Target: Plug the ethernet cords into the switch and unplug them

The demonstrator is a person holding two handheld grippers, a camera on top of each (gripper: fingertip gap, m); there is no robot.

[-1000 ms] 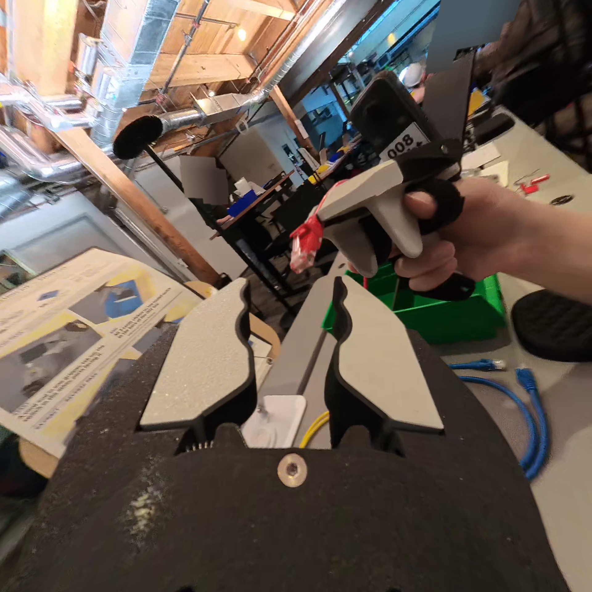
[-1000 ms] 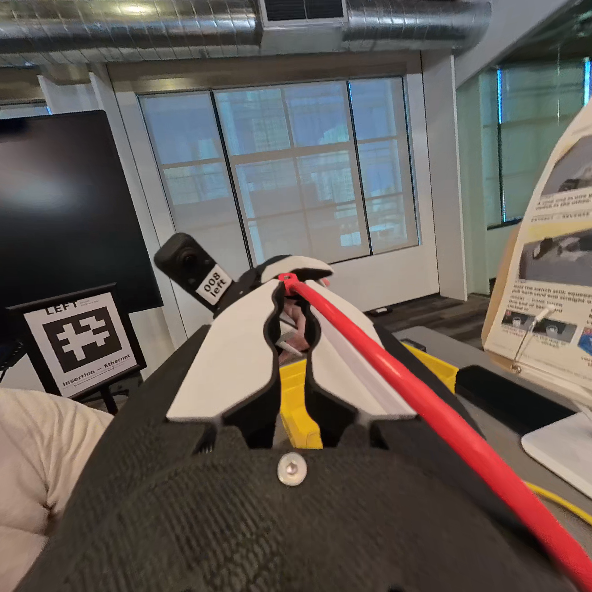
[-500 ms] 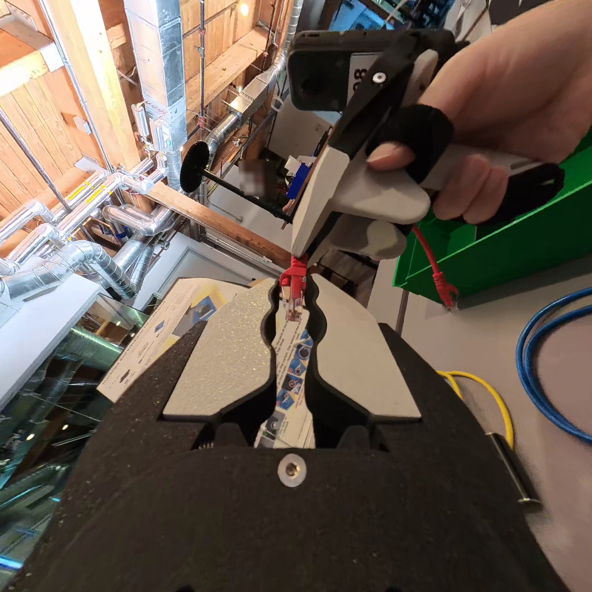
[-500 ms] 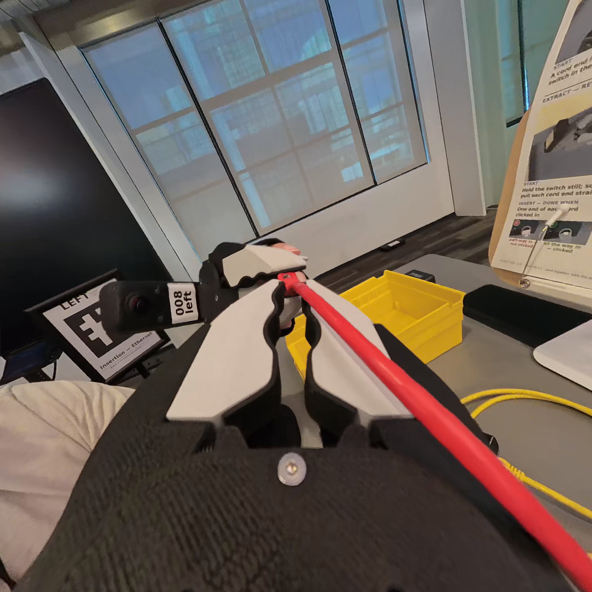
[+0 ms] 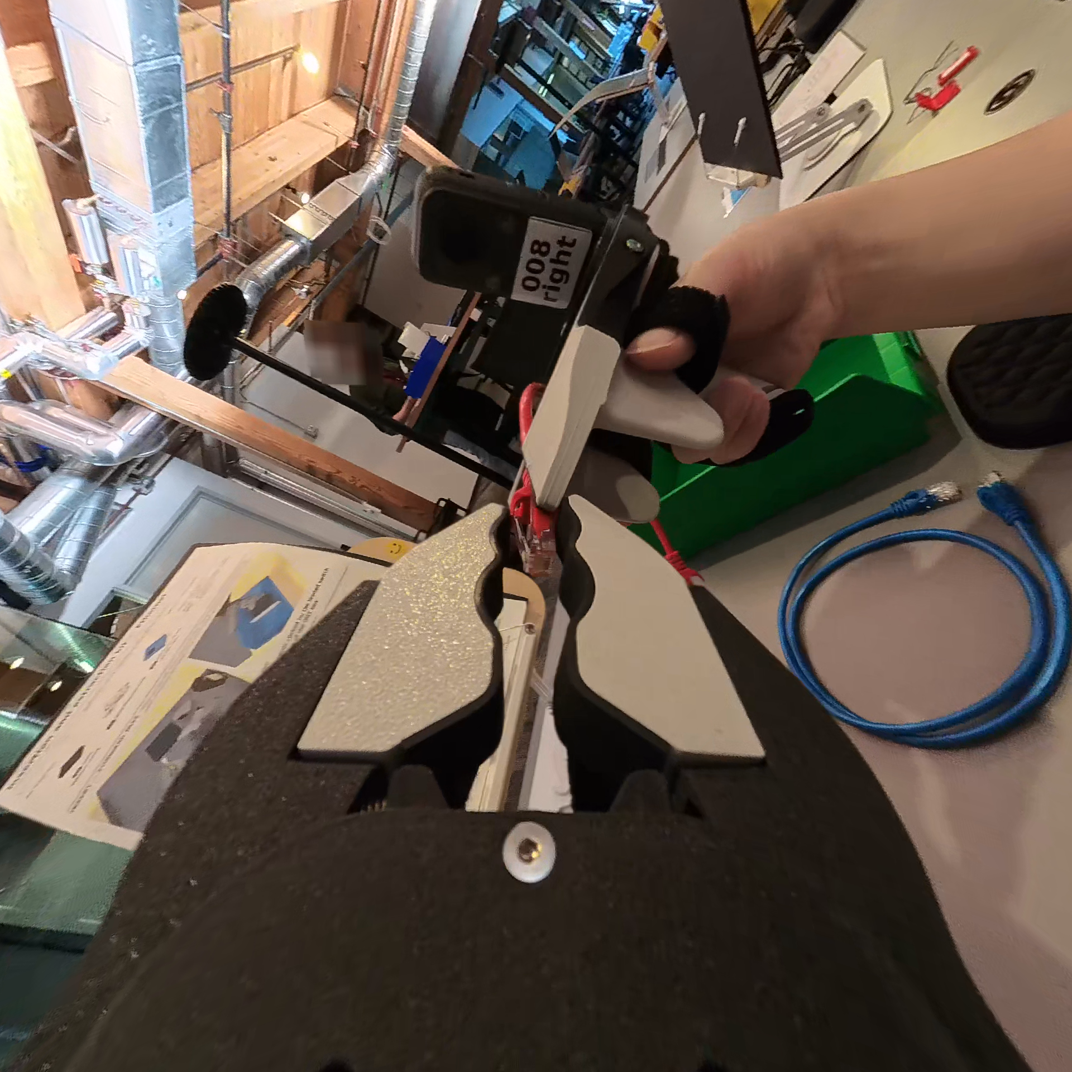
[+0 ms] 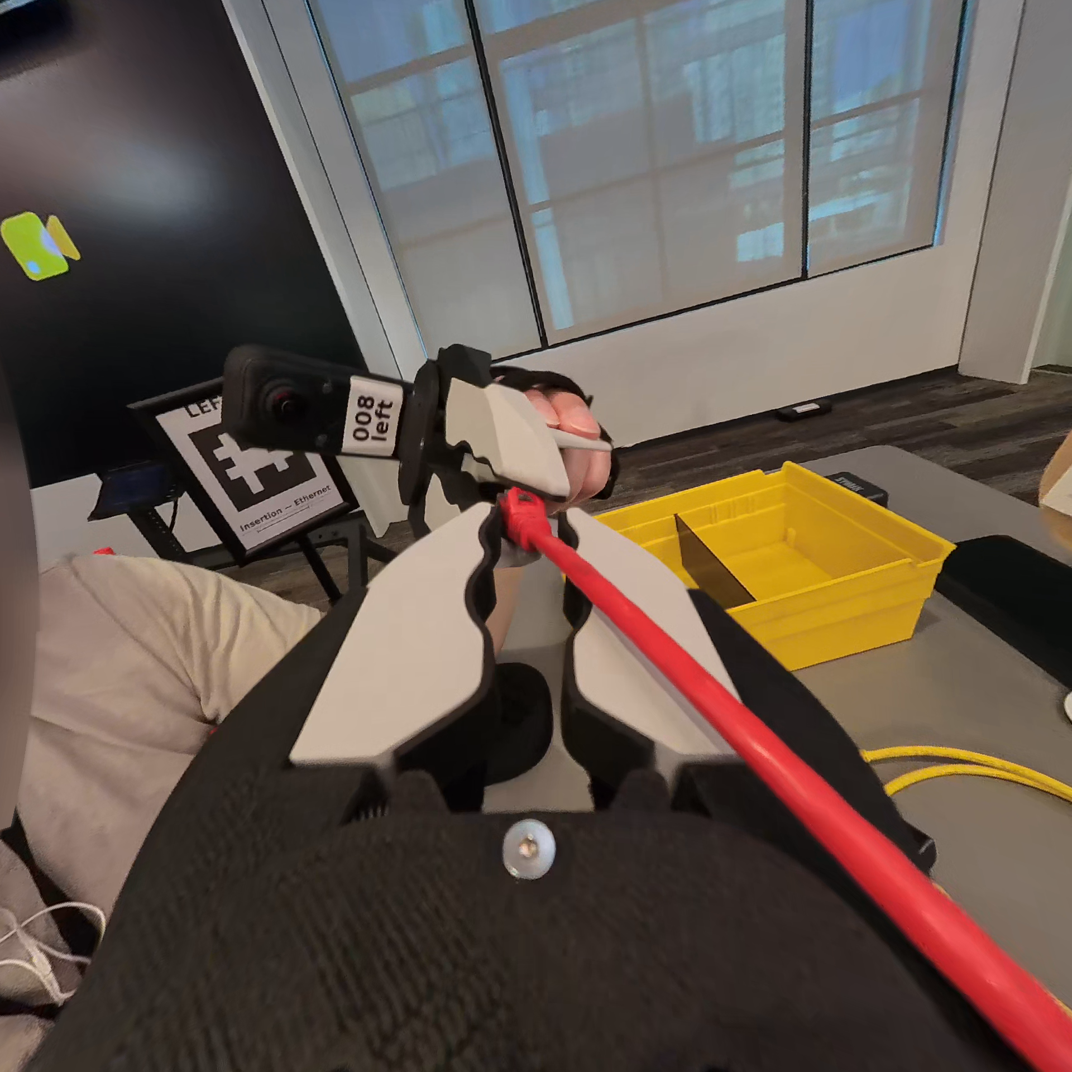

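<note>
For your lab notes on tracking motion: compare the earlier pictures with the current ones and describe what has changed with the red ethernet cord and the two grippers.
The right gripper has carried the red ethernet cord's plug across to the left gripper, so the plug now sits between the left fingertips, which have narrowed around it; a firm grip cannot be confirmed. The right gripper stays shut on the red ethernet cord. The coiled blue cable stays on the table.

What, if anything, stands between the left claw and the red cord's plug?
Nothing visible: the plug sits between the left claw's tips already, with the right claw gripping the red cord just behind it.
</note>
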